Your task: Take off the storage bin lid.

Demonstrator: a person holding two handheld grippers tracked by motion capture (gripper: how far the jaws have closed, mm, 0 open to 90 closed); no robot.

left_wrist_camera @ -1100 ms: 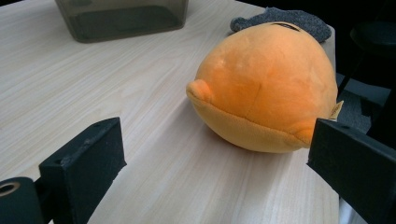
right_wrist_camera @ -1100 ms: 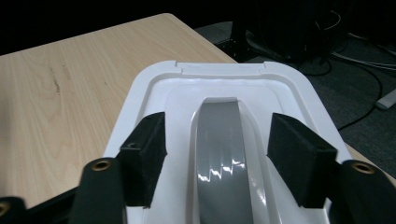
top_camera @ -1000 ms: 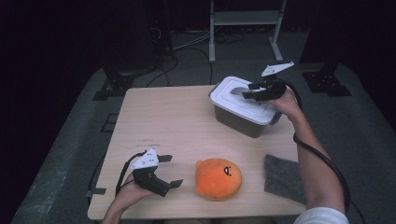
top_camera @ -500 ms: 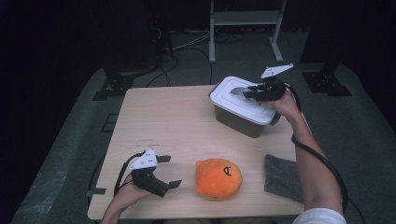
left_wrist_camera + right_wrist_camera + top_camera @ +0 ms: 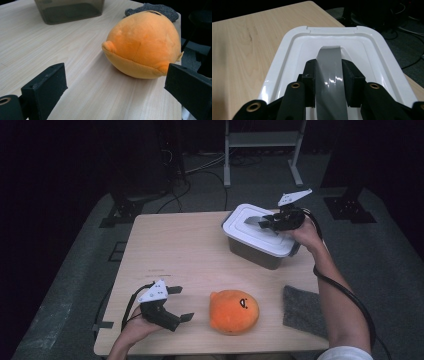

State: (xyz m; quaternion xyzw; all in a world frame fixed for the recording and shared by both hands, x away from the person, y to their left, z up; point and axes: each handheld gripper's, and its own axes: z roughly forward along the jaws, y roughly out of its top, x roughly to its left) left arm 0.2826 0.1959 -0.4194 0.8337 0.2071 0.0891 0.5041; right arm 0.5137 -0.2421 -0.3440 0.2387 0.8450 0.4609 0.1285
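Note:
A dark bin [image 5: 255,256] with a white lid [image 5: 260,234] stands at the table's far right. A grey tape handle [image 5: 329,72] arches up from the middle of the lid [image 5: 287,62]. My right gripper [image 5: 329,85] is shut on that strip, its pads pressed against both edges. In the high view the right gripper [image 5: 262,221] sits just above the lid. An orange plush toy [image 5: 233,311] lies near the front edge. My left gripper [image 5: 182,303] rests to its left, open and aimed at it. In the left gripper view the plush [image 5: 145,47] lies a short way beyond the jaws, untouched.
A grey cloth [image 5: 302,310] lies at the table's front right, right of the plush. Bare wood table [image 5: 175,250] spreads over the left and middle. A white shelf frame [image 5: 260,140] and cables stand on the floor beyond.
The right gripper has edged slightly left over the lid while holding the tape handle. The left gripper and plush have stayed where they were.

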